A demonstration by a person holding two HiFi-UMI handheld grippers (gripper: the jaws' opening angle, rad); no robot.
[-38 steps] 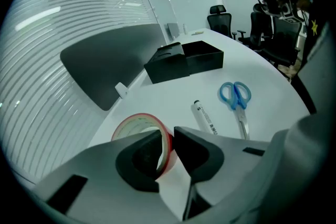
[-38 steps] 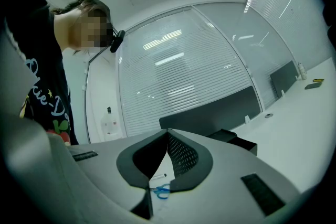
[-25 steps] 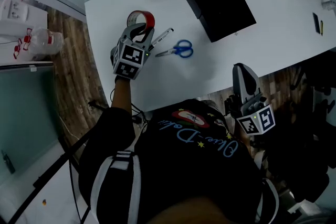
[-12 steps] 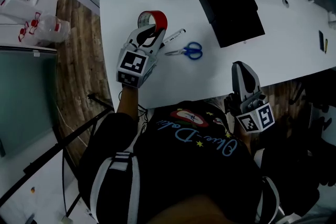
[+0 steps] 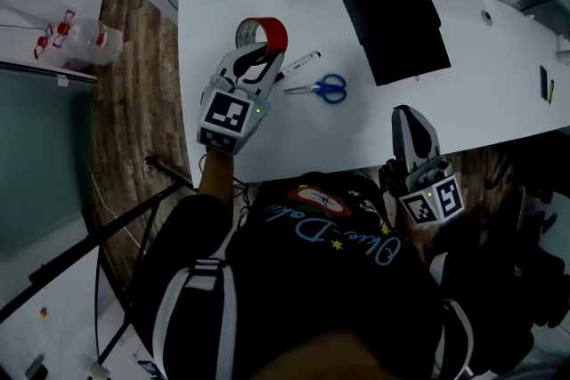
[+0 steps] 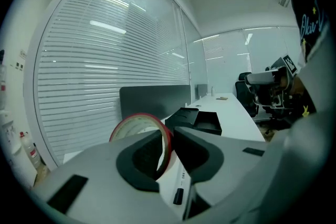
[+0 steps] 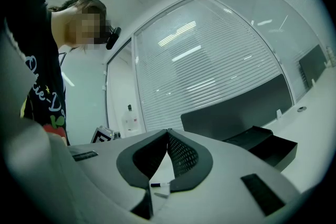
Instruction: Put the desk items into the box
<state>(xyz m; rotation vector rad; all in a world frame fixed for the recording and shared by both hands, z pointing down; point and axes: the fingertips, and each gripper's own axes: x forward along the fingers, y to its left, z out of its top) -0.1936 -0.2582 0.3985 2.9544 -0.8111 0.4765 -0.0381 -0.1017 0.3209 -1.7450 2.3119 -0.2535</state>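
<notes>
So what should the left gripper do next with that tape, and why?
Probably carry the tape roll across to the black box and release it there. The left gripper is clamped on the roll's wall, the box stands open, and the marker and scissors lie on the desk.

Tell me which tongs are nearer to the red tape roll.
Left. The left tongs grip the red tape roll by its wall; the right tongs hang closed by the desk, far away.

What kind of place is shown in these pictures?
Most likely an office. A long white desk stands beside glass walls with slatted blinds, a dark office chair is further along, and there is stationery: a tape roll and scissors.
</notes>
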